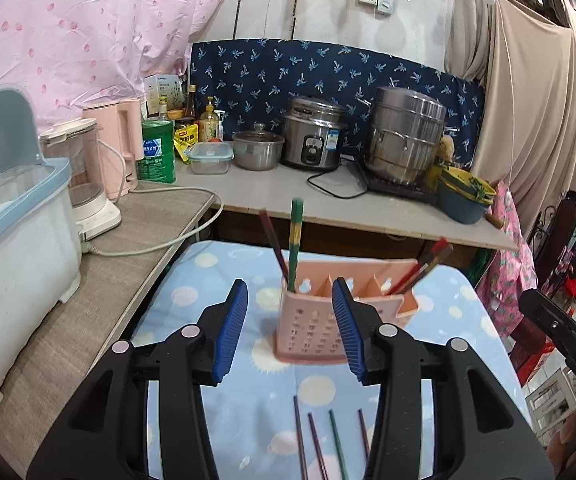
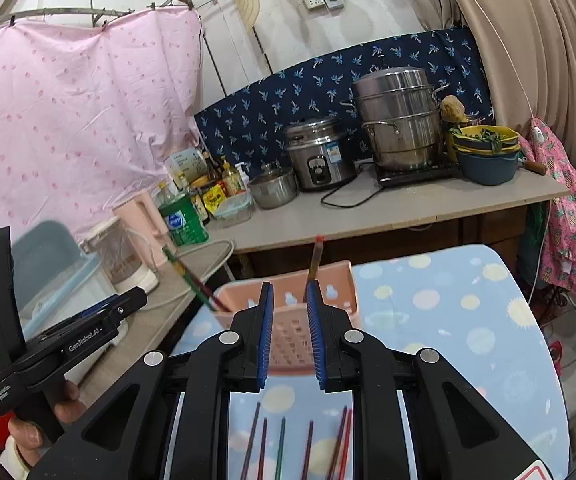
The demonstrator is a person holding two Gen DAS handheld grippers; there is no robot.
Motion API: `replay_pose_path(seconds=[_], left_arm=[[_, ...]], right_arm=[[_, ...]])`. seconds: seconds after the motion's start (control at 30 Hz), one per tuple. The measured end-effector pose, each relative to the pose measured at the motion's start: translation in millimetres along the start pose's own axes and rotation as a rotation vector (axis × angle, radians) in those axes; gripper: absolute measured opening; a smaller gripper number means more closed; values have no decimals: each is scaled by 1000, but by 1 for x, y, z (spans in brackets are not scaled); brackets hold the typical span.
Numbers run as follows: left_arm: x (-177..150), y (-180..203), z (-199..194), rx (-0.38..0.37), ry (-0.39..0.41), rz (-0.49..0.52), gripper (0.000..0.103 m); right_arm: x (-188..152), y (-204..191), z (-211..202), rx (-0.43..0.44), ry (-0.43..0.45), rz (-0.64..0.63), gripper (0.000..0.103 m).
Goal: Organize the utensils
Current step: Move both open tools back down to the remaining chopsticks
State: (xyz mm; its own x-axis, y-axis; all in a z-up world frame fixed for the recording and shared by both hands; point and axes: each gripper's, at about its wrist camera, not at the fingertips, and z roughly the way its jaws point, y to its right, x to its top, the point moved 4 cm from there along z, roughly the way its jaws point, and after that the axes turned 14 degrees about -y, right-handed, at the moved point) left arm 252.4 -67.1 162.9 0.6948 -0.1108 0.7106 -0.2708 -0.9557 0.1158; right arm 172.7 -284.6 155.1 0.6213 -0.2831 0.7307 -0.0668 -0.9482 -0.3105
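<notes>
Black claw (image 2: 290,334) frames hide loose chopsticks' (image 2: 279,446) ends.

The pink utensil holder (image 1: 340,312) stands mid-cloth on the blue dotted tablecloth (image 1: 215,400), straight ahead at twelve o'clock of both grippers. Chopsticks standing in it (image 1: 294,240) lean up and outward at eleven and one o'clock, blocking a straight descent over its end compartments; the middle compartments are clear from above. Loose chopsticks (image 2: 279,444) lie on the cloth at six o'clock, beneath the fingers. At nine o'clock a white lidded bin (image 1: 15,240) and a kettle (image 1: 87,184) with its trailing cord (image 1: 175,232) crowd the side counter. The cloth at three o'clock is bare and passable.
</notes>
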Motion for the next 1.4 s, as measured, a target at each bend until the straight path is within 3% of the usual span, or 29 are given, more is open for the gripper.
replay_pose_path(seconds=[0.47, 0.87, 1.33, 1.4], left_arm=[[-105, -4, -10, 4, -115, 11, 42], [-179, -2, -6, -21, -218, 10, 42], [-233, 2, 7, -17, -307, 35, 42], [-237, 3, 8, -18, -316, 38, 48]], right_arm=[[-119, -5, -14, -77, -131, -51, 18], [-199, -7, -14, -149, -230, -95, 18], [-244, 7, 6, -164, -325, -44, 18], [-247, 9, 10, -165, -336, -38, 18]])
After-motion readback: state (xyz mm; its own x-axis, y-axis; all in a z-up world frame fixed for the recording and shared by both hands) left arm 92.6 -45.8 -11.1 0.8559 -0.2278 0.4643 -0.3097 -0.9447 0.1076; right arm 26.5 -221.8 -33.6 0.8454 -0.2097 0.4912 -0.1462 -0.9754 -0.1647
